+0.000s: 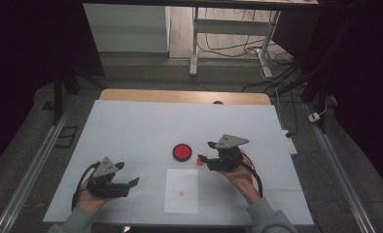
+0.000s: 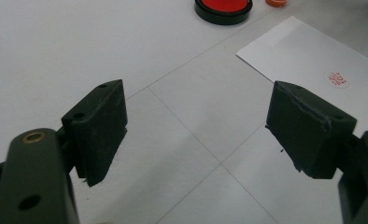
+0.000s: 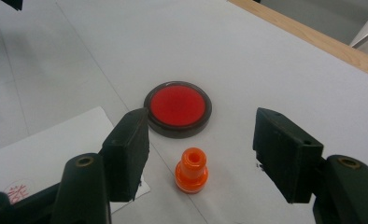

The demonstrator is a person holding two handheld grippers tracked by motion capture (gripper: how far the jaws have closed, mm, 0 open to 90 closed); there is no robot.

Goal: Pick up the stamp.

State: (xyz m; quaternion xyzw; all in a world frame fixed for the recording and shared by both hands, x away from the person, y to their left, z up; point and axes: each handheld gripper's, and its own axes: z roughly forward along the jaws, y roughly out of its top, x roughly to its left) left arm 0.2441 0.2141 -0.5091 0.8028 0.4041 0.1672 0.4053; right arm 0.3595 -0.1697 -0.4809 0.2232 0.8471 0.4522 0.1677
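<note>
Bottom center of right gripper view: orange stamp [image 3: 191, 171] upright between wide-open right gripper [image 3: 201, 154]; light, rigid, tippy; pinch its base. Left gripper [image 2: 196, 126] open, empty.

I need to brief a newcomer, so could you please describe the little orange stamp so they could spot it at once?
On the white table, find the round red ink pad. Just beside it, toward the white paper, stands the orange stamp: far smaller, knob-shaped, upright.

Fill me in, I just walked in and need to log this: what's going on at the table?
A person holds a tool in each hand over a white table. The right tool, jaws open, hovers by a small orange stamp standing beside a red ink pad. A paper sheet already bears a red mark. The left tool waits open, holding nothing.
</note>
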